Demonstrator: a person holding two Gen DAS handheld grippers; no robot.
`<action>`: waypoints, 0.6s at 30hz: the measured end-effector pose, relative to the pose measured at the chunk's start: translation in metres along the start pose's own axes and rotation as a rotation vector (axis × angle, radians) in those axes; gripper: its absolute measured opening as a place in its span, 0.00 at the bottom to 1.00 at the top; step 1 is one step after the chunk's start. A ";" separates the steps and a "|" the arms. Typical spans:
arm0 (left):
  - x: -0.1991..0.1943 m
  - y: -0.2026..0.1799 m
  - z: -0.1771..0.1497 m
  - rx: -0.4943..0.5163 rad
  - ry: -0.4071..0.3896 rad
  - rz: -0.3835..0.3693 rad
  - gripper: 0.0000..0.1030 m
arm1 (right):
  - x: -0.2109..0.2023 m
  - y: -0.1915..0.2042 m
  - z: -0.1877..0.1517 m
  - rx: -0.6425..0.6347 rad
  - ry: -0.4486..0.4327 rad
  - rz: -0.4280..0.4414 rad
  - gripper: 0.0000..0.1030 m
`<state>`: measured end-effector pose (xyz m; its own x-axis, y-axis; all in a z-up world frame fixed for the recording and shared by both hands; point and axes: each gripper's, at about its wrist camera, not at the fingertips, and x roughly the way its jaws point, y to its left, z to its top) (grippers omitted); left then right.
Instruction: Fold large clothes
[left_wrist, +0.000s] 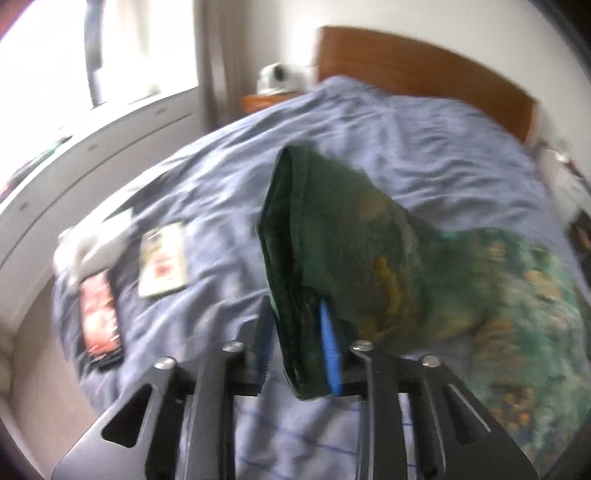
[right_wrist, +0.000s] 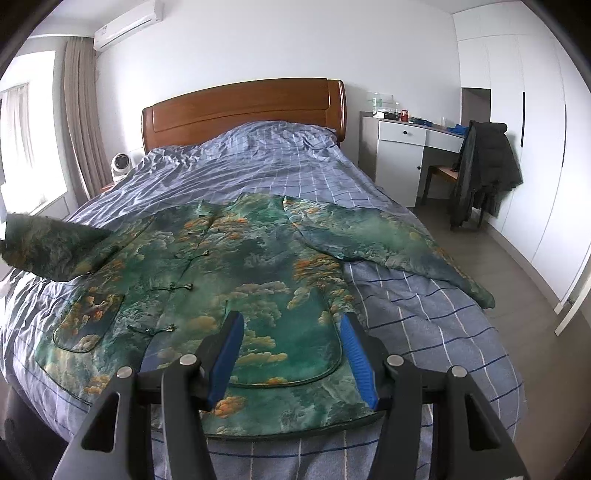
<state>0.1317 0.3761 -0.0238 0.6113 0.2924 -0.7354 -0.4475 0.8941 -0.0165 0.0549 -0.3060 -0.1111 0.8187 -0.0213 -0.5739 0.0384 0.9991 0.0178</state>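
Jacket (right_wrist: 236, 280) flat mid-bed (right_wrist: 424, 306), sleeve cuff (left_wrist: 295, 266) pinched in left gripper (left_wrist: 295, 332) for folding inward; right gripper (right_wrist: 291, 354) agape, empty, above hem; next, laying sleeve across chest.

Green cloud-print jacket (right_wrist: 258, 266) flat on bed, front up, one sleeve (left_wrist: 332, 236) lifted.

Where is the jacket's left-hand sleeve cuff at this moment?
In the left wrist view the sleeve cuff is pinched in the left gripper, lifted above the checked duvet; in the right wrist view it hangs at the far left edge, off the bed.
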 end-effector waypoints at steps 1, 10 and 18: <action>0.006 0.010 -0.005 -0.024 -0.001 0.047 0.33 | -0.001 0.000 0.000 -0.001 0.000 -0.001 0.54; -0.013 -0.004 -0.074 -0.054 0.111 -0.163 0.76 | 0.007 -0.031 -0.004 0.051 0.058 -0.036 0.69; -0.008 -0.145 -0.166 0.258 0.346 -0.486 0.79 | 0.082 -0.096 -0.041 0.188 0.352 0.075 0.70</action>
<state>0.0834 0.1881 -0.1283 0.4401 -0.2537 -0.8614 0.0247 0.9623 -0.2708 0.0951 -0.4021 -0.1937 0.5781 0.0976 -0.8101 0.1172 0.9726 0.2008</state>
